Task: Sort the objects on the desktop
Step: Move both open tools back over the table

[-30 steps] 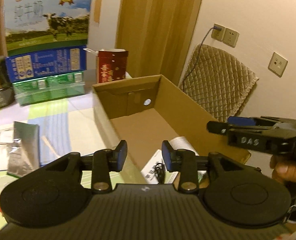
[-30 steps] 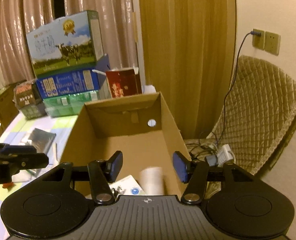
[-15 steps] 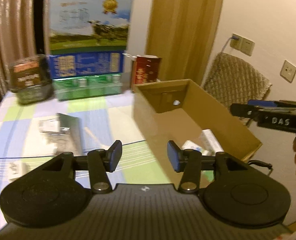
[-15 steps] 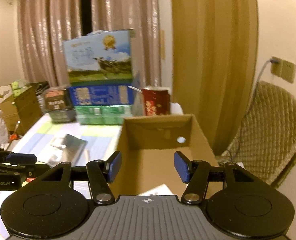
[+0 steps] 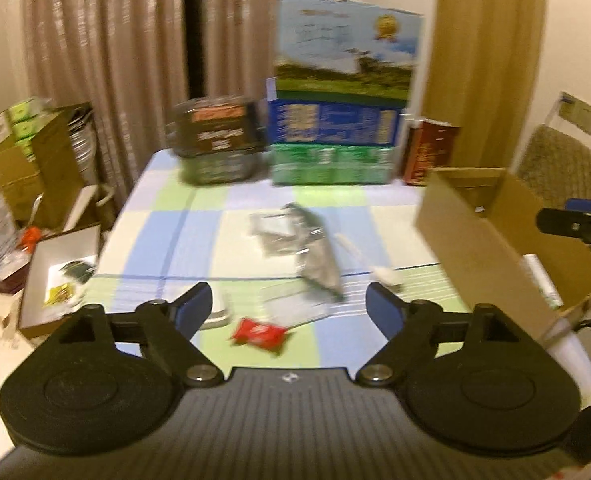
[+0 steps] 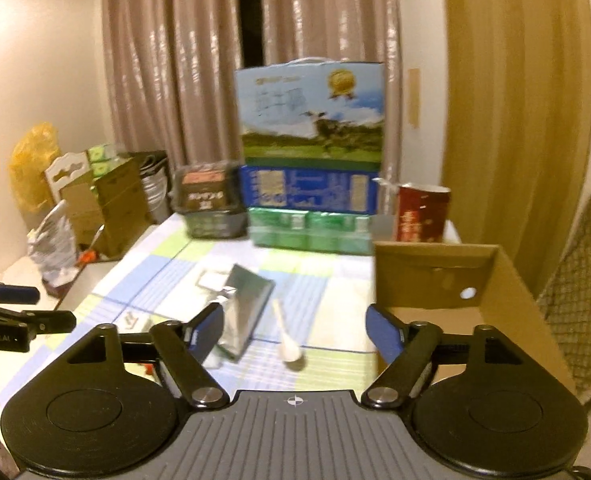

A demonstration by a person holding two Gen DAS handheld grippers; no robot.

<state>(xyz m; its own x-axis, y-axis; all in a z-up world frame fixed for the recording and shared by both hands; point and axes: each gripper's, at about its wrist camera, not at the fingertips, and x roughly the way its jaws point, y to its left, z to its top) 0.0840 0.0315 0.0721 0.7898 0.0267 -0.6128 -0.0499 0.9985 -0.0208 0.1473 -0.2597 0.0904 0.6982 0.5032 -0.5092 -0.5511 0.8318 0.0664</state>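
Hovering above the near edge of the tabletop [image 5: 167, 240], the left gripper [image 5: 287, 308] has its fingers spread wide and holds nothing; a red packet [image 5: 259, 334] lies on the checked cloth between them in the view. The right gripper [image 6: 293, 330] is likewise spread and empty, above the tabletop beside the open cardboard box [image 6: 507, 300] that stands at the right edge. Toward the middle of the tabletop lie a silver foil pouch [image 6: 243, 308] with a white spoon [image 6: 287, 340] just beside it, and some clear wrappers [image 5: 273, 234] near the pouch. Along the far edge, stacked milk cartons [image 6: 311, 152] stand next to a red canister [image 6: 419, 212] and a dark box [image 6: 207, 196].
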